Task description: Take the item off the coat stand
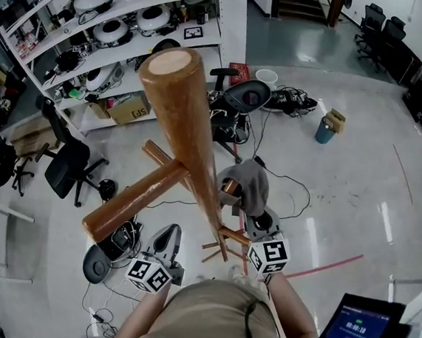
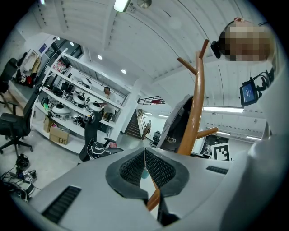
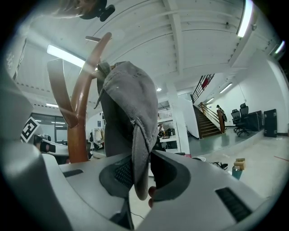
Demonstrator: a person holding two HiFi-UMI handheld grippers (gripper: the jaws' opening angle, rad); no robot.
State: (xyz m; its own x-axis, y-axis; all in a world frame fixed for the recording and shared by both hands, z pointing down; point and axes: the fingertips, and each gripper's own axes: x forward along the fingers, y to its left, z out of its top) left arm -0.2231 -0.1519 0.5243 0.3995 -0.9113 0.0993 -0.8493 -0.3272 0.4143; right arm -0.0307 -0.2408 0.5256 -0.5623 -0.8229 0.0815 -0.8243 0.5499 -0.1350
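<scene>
Grasp made, lift pending: right tongs [image 3: 142, 173] clamp the brim of the grey cap [image 3: 128, 113], which hangs on a peg of the coat stand [image 1: 179, 102]; left tongs [image 2: 145, 168] closed, empty, beside that stand.

Glossy grey floor [image 1: 345, 163], white shelving [image 1: 231, 25], black office chairs [image 1: 66, 165], stairs [image 3: 208, 121], strip-lit ceiling [image 3: 246, 18].

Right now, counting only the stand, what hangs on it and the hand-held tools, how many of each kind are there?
coat stand: 1
grey cap: 1, hanging on the stand
tools: 2, the left tool shut and empty, the right tool shut on the cap
Total: 4
</scene>
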